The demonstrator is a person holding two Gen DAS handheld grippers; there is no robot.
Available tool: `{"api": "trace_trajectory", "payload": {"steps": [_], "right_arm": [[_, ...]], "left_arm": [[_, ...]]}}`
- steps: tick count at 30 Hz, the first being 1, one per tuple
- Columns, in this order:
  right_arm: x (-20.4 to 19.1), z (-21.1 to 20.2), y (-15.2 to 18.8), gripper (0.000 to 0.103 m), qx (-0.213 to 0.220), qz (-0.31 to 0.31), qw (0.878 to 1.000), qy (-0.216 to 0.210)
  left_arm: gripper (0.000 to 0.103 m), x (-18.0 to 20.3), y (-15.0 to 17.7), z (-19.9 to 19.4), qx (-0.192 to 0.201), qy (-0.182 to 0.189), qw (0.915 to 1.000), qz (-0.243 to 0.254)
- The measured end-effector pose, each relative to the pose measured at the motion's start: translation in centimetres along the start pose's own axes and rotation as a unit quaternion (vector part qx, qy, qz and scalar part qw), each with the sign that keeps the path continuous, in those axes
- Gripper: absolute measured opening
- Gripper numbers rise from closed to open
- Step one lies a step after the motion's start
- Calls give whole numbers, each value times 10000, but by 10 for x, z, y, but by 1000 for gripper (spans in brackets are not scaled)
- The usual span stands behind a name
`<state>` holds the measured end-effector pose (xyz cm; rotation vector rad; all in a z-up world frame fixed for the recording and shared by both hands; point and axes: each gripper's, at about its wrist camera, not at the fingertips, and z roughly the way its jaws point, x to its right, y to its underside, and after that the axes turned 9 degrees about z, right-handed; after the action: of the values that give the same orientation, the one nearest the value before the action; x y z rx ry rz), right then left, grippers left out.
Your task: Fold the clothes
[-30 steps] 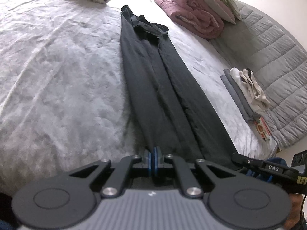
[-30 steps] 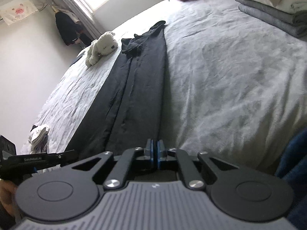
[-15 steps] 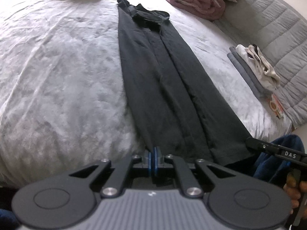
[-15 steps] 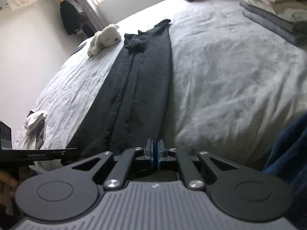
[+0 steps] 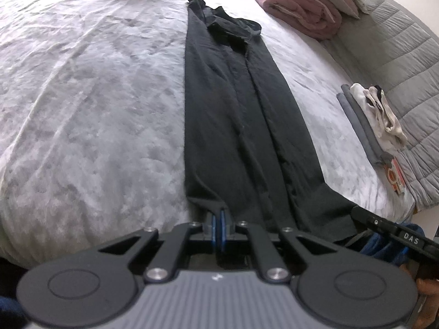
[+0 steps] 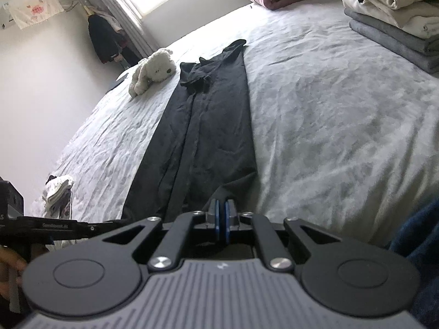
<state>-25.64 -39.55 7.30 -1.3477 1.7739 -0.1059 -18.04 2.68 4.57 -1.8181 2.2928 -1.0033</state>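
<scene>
A grey bedspread (image 5: 82,109) fills most of both views. Down the middle of the frame, from the lower centre to the upper centre, lies a long black garment (image 5: 236,126) folded into a narrow strip, its far end bunched (a collar or waistband, hard to tell which). At upper right in the left wrist view sit rolled pink blankets (image 5: 299,8), and at mid right a small stack of folded clothes (image 5: 367,120), grey below and cream on top. A white plush toy (image 6: 153,71) lies at upper left of the right wrist view, just beside the garment's far end. The left gripper (image 5: 218,220) is clamped on the near left corner of the garment's hem, blue pads pressed together with cloth between them. The right gripper (image 6: 222,213) pinches the near right corner likewise.
</scene>
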Motion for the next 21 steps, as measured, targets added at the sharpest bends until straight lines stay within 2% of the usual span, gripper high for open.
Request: {"api": "trace_trajectory", "payload": {"steps": [13, 21], "right_arm": [[0, 7, -6, 7, 80, -85, 9999, -9], [1, 12, -5, 7, 87, -141, 9998, 118]], "left_arm": [[5, 0, -12, 10, -85, -291, 9994, -179], [8, 10, -16, 13, -85, -693, 9976, 30]]}}
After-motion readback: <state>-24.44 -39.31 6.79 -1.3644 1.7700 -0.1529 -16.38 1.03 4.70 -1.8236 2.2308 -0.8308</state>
